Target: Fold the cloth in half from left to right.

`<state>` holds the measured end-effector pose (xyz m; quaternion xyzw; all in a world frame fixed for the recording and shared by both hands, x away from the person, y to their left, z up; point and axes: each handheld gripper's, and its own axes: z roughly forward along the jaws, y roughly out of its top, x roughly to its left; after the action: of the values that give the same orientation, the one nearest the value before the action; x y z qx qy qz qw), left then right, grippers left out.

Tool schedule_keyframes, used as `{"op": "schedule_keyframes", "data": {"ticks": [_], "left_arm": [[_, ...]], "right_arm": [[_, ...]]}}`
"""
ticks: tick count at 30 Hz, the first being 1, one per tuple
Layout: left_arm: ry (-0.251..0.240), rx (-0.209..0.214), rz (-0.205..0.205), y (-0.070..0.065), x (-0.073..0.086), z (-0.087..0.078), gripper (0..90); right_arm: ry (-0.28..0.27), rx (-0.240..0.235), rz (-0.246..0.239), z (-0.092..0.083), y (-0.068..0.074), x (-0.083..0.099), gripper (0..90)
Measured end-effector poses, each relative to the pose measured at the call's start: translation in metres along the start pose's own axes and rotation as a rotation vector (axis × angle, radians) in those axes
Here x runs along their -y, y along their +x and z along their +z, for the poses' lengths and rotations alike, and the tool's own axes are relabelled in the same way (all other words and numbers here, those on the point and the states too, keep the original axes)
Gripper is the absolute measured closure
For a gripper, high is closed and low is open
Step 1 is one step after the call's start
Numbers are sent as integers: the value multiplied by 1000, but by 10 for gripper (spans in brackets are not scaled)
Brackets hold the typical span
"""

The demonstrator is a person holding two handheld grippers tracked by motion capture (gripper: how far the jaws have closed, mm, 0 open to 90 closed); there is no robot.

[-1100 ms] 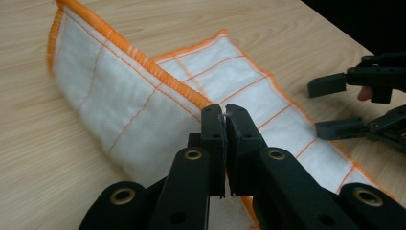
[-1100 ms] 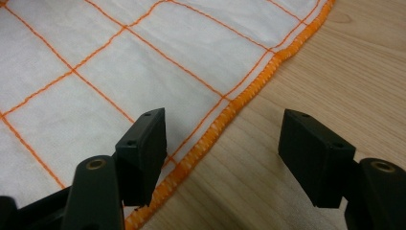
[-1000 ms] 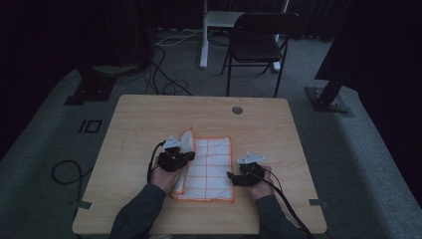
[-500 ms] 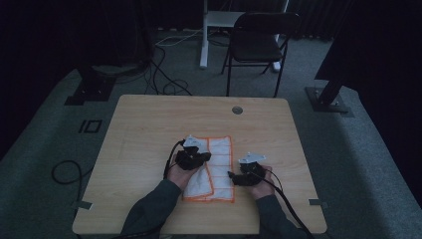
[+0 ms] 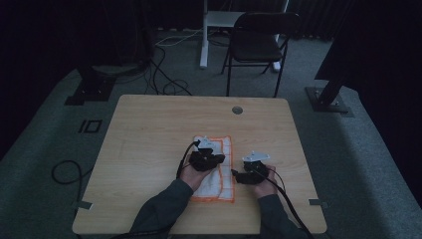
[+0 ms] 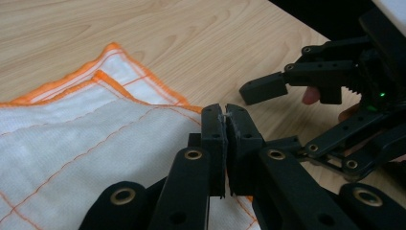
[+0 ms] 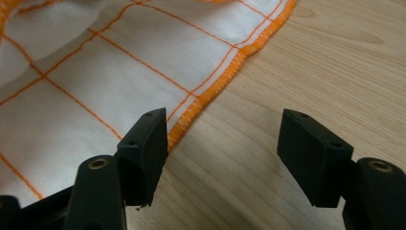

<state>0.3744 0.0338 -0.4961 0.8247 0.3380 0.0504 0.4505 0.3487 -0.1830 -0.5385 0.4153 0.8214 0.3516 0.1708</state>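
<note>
1. Cloth [image 5: 219, 169]: white with orange grid lines and orange hem, lying on the wooden table [image 5: 149, 134], partly folded over itself.
2. Left gripper [image 6: 225, 115]: jaws clenched, a thin fold of the cloth pinched between the pads, held above the cloth's middle.
3. Right gripper [image 7: 222, 143]: jaws released and wide apart, just beside the cloth's right hem; one jaw is over the hem, the other over bare wood.
4. Beyond the table's far edge from the cloth: a folding chair [image 5: 259, 45], floor cables [image 5: 164, 84].
</note>
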Motion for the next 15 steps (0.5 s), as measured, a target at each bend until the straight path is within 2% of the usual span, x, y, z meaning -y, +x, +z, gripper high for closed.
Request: {"op": "schedule_keyframes", "data": {"ticks": [5, 7, 9, 15], "left_arm": [[-16, 21, 0, -6, -4, 5, 875], [-19, 31, 3, -7, -4, 7, 839], [-13, 30, 5, -6, -3, 8, 771], [-2, 2, 1, 0, 2, 0, 737]], "right_arm": [[-2, 5, 1, 0, -2, 0, 347], [-3, 5, 1, 0, -2, 0, 348], [-2, 4, 0, 0, -1, 0, 350], [-4, -7, -21, -2, 4, 0, 350]]}}
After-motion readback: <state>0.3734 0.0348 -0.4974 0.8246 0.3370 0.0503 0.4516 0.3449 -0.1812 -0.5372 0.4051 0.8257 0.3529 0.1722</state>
